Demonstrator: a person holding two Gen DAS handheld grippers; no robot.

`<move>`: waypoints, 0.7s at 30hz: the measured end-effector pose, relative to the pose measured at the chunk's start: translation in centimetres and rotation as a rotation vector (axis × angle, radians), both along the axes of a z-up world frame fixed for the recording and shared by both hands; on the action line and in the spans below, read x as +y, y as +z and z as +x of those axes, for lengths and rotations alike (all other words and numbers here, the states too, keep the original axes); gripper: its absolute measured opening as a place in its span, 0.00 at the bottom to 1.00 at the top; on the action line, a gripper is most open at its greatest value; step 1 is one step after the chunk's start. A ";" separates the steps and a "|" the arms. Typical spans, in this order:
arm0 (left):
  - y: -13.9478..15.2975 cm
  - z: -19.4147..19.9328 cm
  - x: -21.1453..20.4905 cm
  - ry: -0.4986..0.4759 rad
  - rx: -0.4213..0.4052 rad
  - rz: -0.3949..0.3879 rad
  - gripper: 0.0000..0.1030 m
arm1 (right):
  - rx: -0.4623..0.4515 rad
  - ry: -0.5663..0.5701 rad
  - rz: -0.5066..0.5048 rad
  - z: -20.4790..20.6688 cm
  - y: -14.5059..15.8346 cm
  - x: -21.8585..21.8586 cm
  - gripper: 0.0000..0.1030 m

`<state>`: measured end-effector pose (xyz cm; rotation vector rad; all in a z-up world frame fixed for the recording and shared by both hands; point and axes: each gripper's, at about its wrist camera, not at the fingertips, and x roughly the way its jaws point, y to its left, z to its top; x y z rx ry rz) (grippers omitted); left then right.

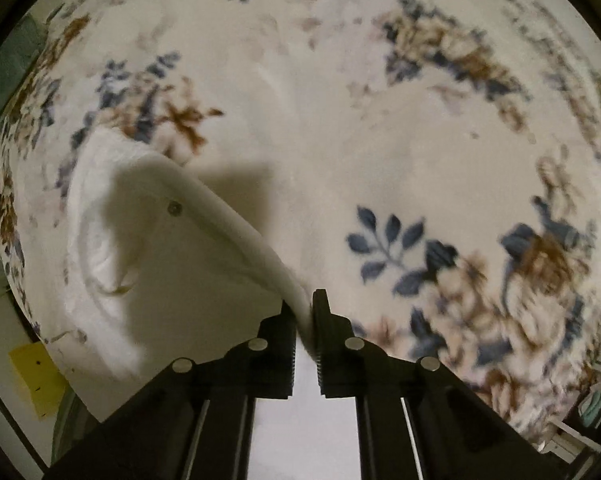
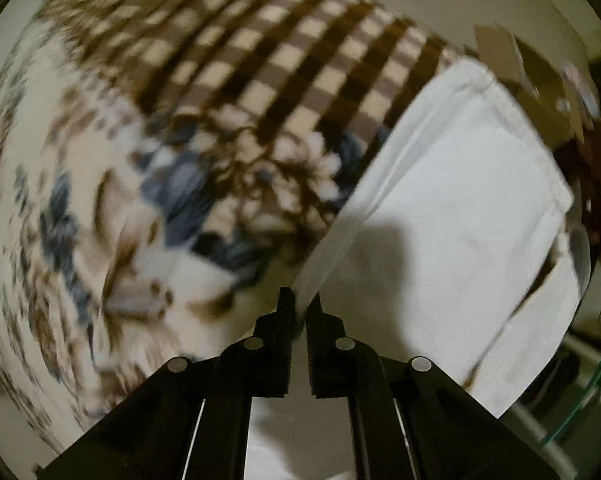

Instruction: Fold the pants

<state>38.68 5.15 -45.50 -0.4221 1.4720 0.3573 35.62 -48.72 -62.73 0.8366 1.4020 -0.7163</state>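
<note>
White pants (image 1: 148, 240) lie on a floral blanket (image 1: 380, 152), filling the lower left of the left wrist view; a small metal rivet shows near their waistband. My left gripper (image 1: 303, 312) points down and is shut on the thick waistband edge, which rises in a fold between its black fingers (image 1: 324, 320). In the right wrist view a white pant leg (image 2: 460, 208) stretches up to the right, its hem at the far end. My right gripper (image 2: 298, 312) is shut on that leg's near edge, the cloth pinched between the fingers (image 2: 284, 320).
A brown-and-cream checked blanket (image 2: 284, 52) lies beyond the floral blanket (image 2: 100, 200). Cardboard pieces (image 2: 524, 68) sit at the upper right past the bed edge. A yellow sheet (image 1: 36, 376) lies off the bed at the lower left. Green cloth (image 1: 8, 64) shows at the left rim.
</note>
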 end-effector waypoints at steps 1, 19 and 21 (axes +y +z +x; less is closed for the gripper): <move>1.7 -1.6 0.1 -0.002 -0.032 -0.009 0.05 | -0.019 0.016 -0.004 -0.7 0.9 0.3 0.04; -5.1 -24.9 4.4 0.014 0.052 -0.003 0.05 | -0.006 0.195 0.012 -27.1 5.1 1.5 0.04; -8.1 -25.7 4.8 0.036 0.095 -0.010 0.06 | 0.026 0.194 0.015 -29.3 2.6 1.7 0.04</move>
